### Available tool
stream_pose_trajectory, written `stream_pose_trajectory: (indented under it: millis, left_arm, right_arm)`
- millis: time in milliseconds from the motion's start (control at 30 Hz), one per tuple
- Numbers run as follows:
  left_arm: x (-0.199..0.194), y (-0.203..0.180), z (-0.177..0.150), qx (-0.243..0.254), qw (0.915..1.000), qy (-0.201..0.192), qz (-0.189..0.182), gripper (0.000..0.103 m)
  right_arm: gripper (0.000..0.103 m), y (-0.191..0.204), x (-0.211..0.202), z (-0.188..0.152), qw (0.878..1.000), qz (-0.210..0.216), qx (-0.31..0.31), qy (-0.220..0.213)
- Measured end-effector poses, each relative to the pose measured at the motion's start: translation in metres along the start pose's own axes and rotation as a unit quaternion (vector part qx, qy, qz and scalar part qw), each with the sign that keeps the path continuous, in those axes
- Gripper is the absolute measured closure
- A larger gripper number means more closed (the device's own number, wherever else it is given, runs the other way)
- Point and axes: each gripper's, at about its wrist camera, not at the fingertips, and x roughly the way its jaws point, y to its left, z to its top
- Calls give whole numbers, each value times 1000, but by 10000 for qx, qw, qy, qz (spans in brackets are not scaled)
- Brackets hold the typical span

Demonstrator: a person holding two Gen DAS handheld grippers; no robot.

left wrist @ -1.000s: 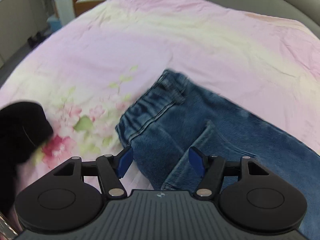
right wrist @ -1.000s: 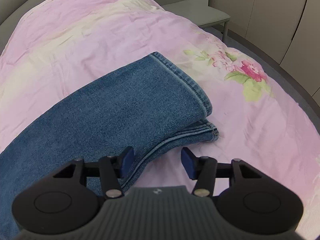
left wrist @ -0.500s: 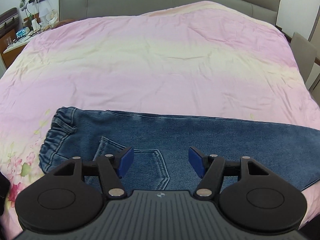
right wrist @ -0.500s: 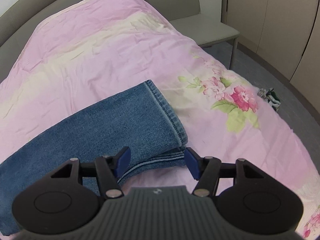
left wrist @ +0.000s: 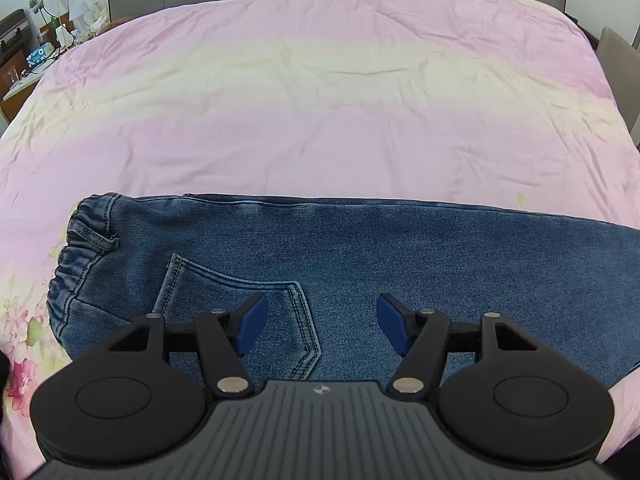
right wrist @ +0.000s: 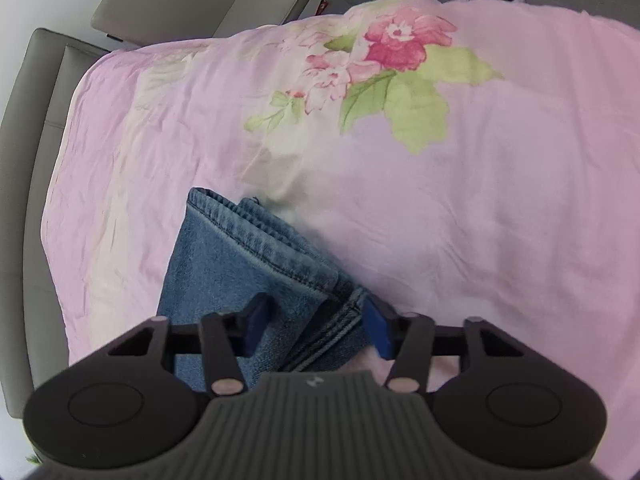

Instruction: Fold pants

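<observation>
Across the near part of a pink floral duvet (left wrist: 320, 100), folded blue jeans (left wrist: 400, 248) are being laid out lengthwise. Above the back pocket (left wrist: 240, 300), the left gripper (left wrist: 322, 322) is being held wide apart, empty. The stacked leg hems (right wrist: 280, 248) are being closed on by the right gripper (right wrist: 316, 326), denim between its jaws.

Pants (left wrist: 400, 248) are coarse, matt blue denim; the bedspread (left wrist: 320, 100) is smooth, faintly creased cloth; gripper bodies look matt black plastic.
</observation>
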Motion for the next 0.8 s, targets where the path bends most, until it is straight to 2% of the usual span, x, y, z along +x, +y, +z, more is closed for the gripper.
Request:
stream_pose_trajectory:
  millis: [133,200,300,400,467,533,600,633,800]
  left_arm:
    - [9,-4,1,19,9999,91,102,32]
    - [12,-5,1,40,9998,117,129,32]
    - [15,-5,1,57,9997,128,181,32]
    - [20,-2,1,-48,9995,217,208,32]
    - [21,1,1,-121,9994,260,188,34]
    - [18,2,-1,-101,9995,226,205,34]
    - [13,3,-3,-71,9996,163,221,34]
    - [11,5,-5,-78,9996,147,237,34]
    - [11,8,-17,-264,9994,171,127,34]
  right_arm:
    - [96,43,-29,0,9897,182,-1394,-265]
    - [97,59,-49,-6,9834,321,-1743,-384]
    - [97,66,-72,-14,9793,262,-1942,-506]
    - [97,38,-54,-13,9882,-125,-1507,-252]
    - [97,6,-35,-11,9947,-219,-1001,-26]
    - [94,-14,-20,-12,9979,-131,-616,124]
    - [82,-22,-14,-12,9988,-149,-436,183]
    - [70,-23,-13,-12,9990,-179,-378,176]
    - [53,-41,0,-9,9991,50,295,286]
